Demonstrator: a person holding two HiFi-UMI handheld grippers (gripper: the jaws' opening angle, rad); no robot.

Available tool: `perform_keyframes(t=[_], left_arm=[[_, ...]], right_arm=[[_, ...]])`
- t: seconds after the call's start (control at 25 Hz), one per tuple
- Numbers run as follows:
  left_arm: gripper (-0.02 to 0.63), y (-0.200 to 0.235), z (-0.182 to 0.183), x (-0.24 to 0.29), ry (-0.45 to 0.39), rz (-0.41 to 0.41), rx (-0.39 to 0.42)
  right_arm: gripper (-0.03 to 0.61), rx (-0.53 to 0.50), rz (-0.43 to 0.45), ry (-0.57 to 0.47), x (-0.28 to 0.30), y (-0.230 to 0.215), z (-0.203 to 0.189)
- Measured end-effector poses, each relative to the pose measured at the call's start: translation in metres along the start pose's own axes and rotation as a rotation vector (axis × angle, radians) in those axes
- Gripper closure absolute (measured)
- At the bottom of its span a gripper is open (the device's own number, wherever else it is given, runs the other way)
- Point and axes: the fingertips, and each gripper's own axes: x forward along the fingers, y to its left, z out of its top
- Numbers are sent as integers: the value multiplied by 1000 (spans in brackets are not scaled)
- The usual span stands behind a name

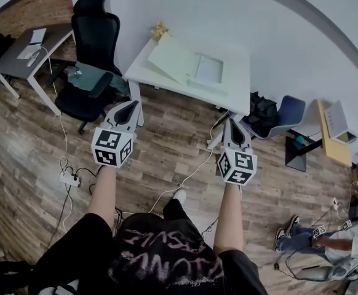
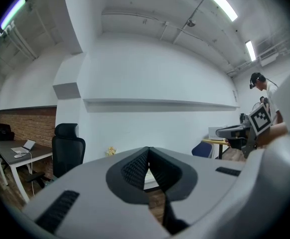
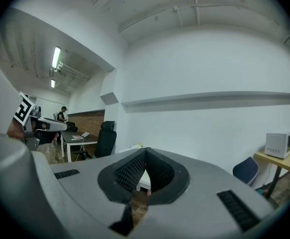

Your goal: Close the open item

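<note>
The open flat box [image 1: 188, 65] lies on the white counter [image 1: 235, 78] in the upper middle of the head view. Its lid is spread toward the frame's left and its tray sits to the right. A small yellow object [image 1: 160, 29] sits at the counter's far edge. Below the counter in the frame, both claws hover over the wooden floor [image 1: 179, 146], well apart from the box. The left claw [image 1: 130, 108] is at centre left and the right claw [image 1: 233, 126] at centre right. Each claw's jaws are pressed together with nothing between them. A black office chair [image 1: 96, 42] stands just left of the counter.
</note>
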Motion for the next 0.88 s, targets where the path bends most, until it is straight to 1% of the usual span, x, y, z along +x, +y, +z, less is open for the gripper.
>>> perform_keyframes(t=[0.28,0.6,0.88], left_arm=[[612,10,-10,68,35,33,-3],[611,10,-6,144,61,77,6],[611,-1,-1,177,75,114,11]], right_arm=[[569,19,24,19,68,-40,-14],[569,44,66,30,136,-90,-22],[569,65,107,30,166,-117,-28]])
